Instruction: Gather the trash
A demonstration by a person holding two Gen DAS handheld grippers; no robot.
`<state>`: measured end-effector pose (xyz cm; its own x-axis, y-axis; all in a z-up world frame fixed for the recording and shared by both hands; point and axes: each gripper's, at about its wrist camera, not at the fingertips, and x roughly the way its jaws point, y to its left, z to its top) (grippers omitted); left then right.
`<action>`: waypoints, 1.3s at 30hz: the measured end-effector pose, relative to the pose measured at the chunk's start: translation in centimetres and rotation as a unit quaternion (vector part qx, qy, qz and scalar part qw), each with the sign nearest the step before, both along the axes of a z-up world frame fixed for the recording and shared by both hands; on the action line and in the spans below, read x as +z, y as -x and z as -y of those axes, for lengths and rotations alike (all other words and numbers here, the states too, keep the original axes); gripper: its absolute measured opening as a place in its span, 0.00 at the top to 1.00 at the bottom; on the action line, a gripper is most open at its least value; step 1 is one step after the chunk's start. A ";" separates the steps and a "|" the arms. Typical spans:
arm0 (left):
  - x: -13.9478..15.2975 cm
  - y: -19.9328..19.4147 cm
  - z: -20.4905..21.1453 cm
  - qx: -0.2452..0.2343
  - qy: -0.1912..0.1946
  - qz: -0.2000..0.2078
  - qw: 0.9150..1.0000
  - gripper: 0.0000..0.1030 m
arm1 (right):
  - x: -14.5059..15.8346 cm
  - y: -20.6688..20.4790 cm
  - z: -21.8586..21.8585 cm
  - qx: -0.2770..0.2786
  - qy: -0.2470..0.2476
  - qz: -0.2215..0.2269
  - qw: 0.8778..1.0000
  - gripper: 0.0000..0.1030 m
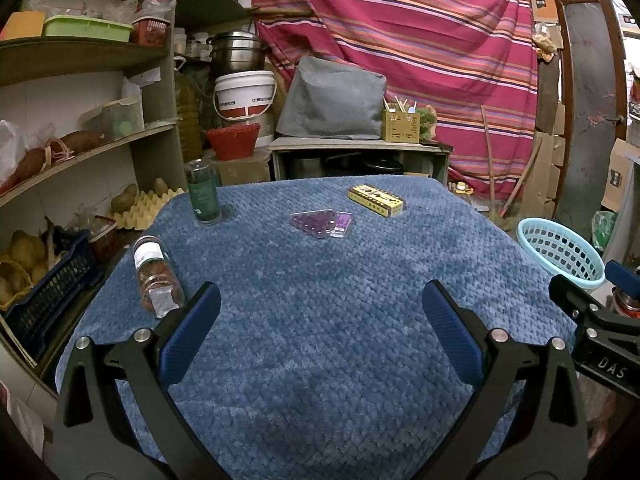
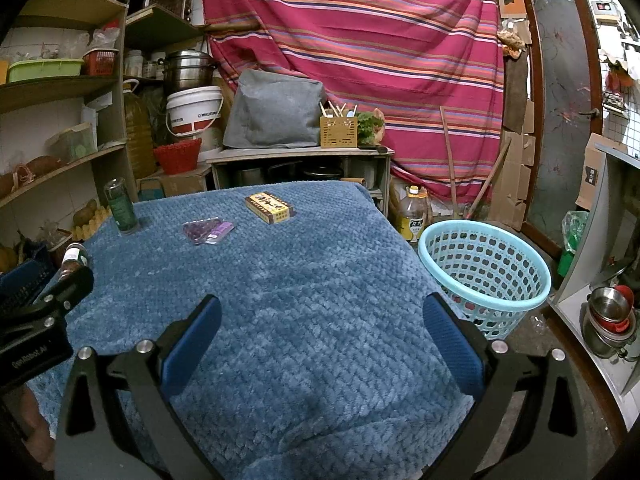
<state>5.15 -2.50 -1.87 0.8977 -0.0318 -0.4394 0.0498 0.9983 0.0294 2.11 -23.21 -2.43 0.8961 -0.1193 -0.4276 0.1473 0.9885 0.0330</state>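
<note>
Four pieces of trash lie on the blue quilted table cover [image 1: 320, 320]. A green bottle [image 1: 203, 194] stands upright at the far left. A clear jar [image 1: 157, 276] lies on its side near the left edge. A purple blister pack [image 1: 322, 223] and a yellow box [image 1: 376, 200] rest toward the far side. My left gripper [image 1: 320, 300] hovers open over the near part of the cover, empty. My right gripper [image 2: 320, 312] is also open and empty; the same bottle [image 2: 121, 208], blister pack [image 2: 208, 231] and box [image 2: 270, 207] lie ahead of it. A light blue basket [image 2: 486, 280] stands on the floor right of the table.
Wooden shelves [image 1: 80, 152] with crates and produce crowd the left side. A low cabinet [image 1: 360, 156] with a grey bag stands behind the table, before a striped curtain [image 1: 400, 40]. An oil bottle [image 2: 412, 216] and metal bowls [image 2: 610, 316] sit near the basket.
</note>
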 end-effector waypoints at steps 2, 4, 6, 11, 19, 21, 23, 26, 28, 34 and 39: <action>0.0 0.0 0.0 0.000 0.000 -0.001 1.000 0.05 | 0.0 0.0 0.0 -0.001 0.001 0.001 1.000 0.04; 0.0 0.0 0.0 0.000 0.000 -0.001 1.000 0.05 | 0.1 -0.1 0.0 -0.002 0.002 0.001 1.000 0.04; 0.0 0.0 0.0 0.000 0.000 0.000 1.000 0.05 | 0.1 0.0 0.1 -0.001 0.002 0.001 1.000 0.04; 0.0 0.0 -0.1 0.000 0.001 0.001 1.000 0.05 | 0.0 -0.1 0.1 -0.002 0.003 0.002 1.000 0.04; 0.1 0.3 -0.2 0.005 0.002 0.007 1.000 0.05 | 0.1 -0.1 0.0 -0.002 0.004 0.003 1.000 0.04; 0.1 0.3 -0.1 0.006 0.002 0.008 1.000 0.05 | 0.1 -0.1 0.0 -0.002 0.004 0.002 1.000 0.04; 0.1 0.4 -0.2 0.005 0.002 0.008 1.000 0.05 | 0.1 -0.1 0.1 -0.002 0.004 0.002 1.000 0.04; 0.1 0.4 -0.2 0.005 0.002 0.008 1.000 0.05 | 0.1 -0.1 0.0 -0.002 0.004 0.003 1.000 0.04; 0.1 0.4 -0.2 0.005 0.003 0.008 1.000 0.05 | 0.0 -0.1 0.0 -0.001 0.004 0.002 1.000 0.04; 0.1 0.4 -0.2 0.006 0.003 0.007 1.000 0.05 | 0.1 -0.1 -0.1 -0.002 0.004 0.002 1.000 0.04; 0.4 0.5 -0.2 0.010 0.002 0.010 1.000 0.05 | 0.1 -0.1 0.0 -0.002 0.004 0.002 1.000 0.04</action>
